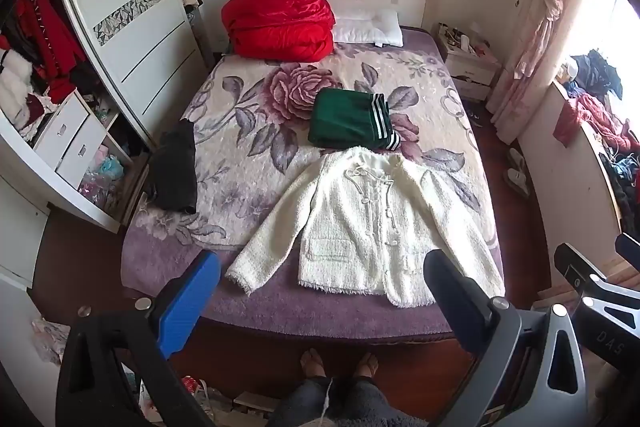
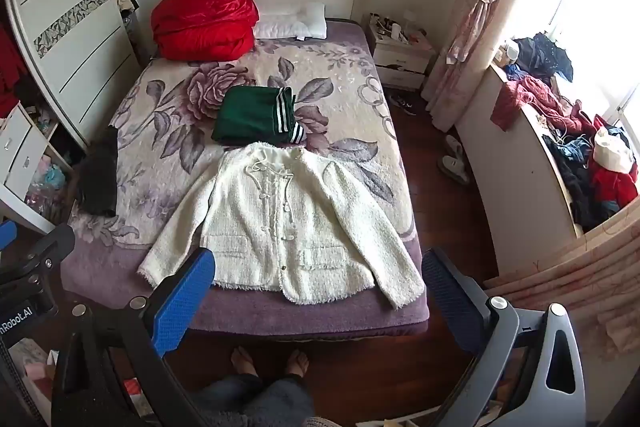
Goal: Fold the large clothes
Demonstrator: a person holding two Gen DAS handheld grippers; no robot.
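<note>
A cream fuzzy jacket (image 1: 368, 219) lies spread flat, front up, sleeves out, at the foot of the bed; it also shows in the right wrist view (image 2: 288, 219). A folded green garment with white stripes (image 1: 352, 119) lies just beyond its collar, also in the right wrist view (image 2: 256, 115). My left gripper (image 1: 320, 291) is open and empty, held above the bed's foot edge. My right gripper (image 2: 320, 291) is open and empty, also short of the jacket's hem.
The floral bed (image 1: 248, 131) holds a red quilt (image 1: 280, 19), a white pillow (image 1: 368, 29) and a black garment (image 1: 176, 171) at the left edge. An open wardrobe (image 1: 52, 99) stands left. A nightstand (image 2: 400, 59) and a cluttered sill (image 2: 576, 155) stand right. My feet (image 2: 268, 363) are on the floor.
</note>
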